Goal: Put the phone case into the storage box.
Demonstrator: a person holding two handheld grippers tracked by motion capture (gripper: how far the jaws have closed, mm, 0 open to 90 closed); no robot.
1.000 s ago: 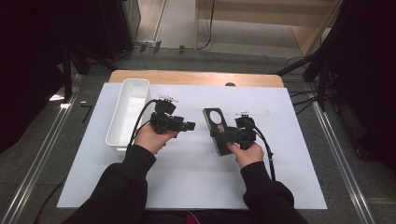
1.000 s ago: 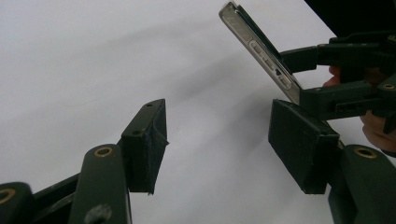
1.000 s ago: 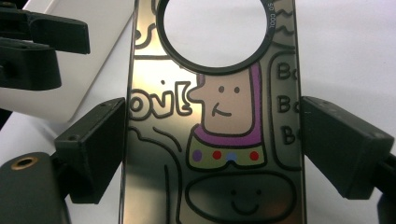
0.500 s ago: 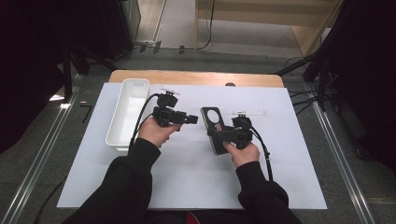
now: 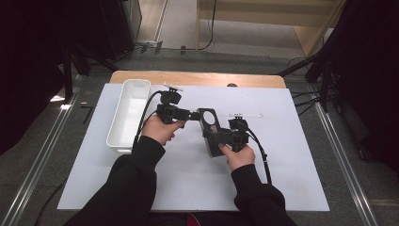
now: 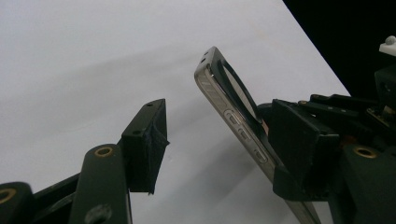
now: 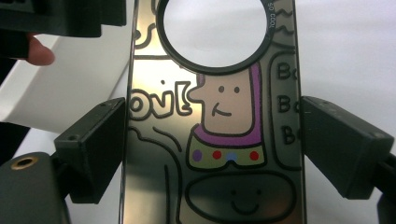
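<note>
Right gripper view has the right gripper (image 7: 212, 140) clamped by both jaws on the edges of a dark cartoon-printed phone case with a round camera hole (image 7: 212, 116). High view shows that case (image 5: 210, 130) lifted above the white sheet (image 5: 282, 141) at mid-table, while the left gripper (image 5: 194, 114) stands open just beside its top end, near a white plastic tray (image 5: 128, 113).

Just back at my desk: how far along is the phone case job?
Done: the right hand-held gripper has the phone case clamped by its edges and lifted. In hand: the open left hand-held gripper is at its top end. Left: probably placing it in the white bin.
</note>
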